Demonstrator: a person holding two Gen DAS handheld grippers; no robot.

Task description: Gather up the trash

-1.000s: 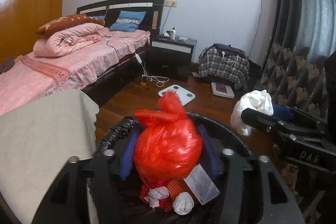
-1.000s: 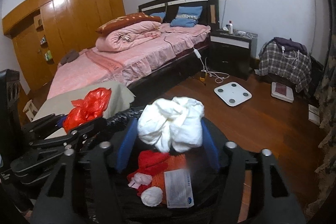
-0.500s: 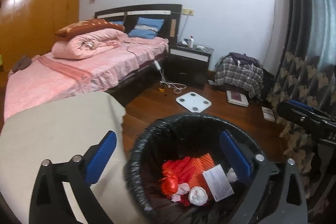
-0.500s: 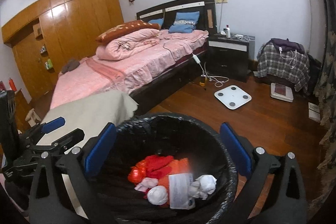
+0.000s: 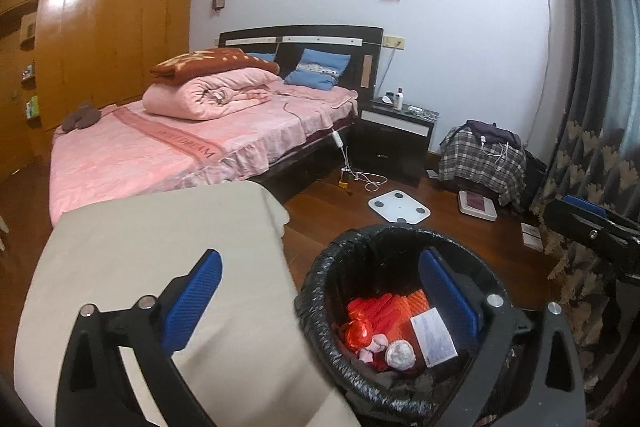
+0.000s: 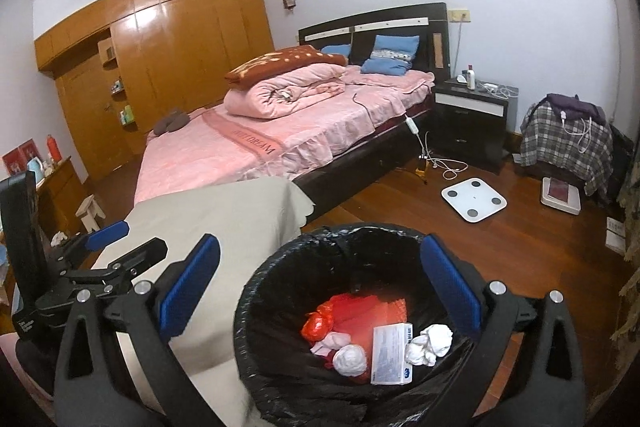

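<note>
Trash [image 6: 360, 339] in bin [image 6: 280, 279], both tongs wide open, empty

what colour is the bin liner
Black, glossy plastic bin liner; it shows best in the right wrist view.

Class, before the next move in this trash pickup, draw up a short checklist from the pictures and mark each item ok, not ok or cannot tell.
1. Left tool open and empty: ok.
2. Right tool open and empty: ok.
3. Red plastic bag inside the round black-lined trash bin: ok.
4. Crumpled white tissue wad inside the bin: ok.
5. Bin upright on the wooden floor: ok.
6. More trash left on the beige cloth-covered surface: cannot tell; only part shows.
</note>
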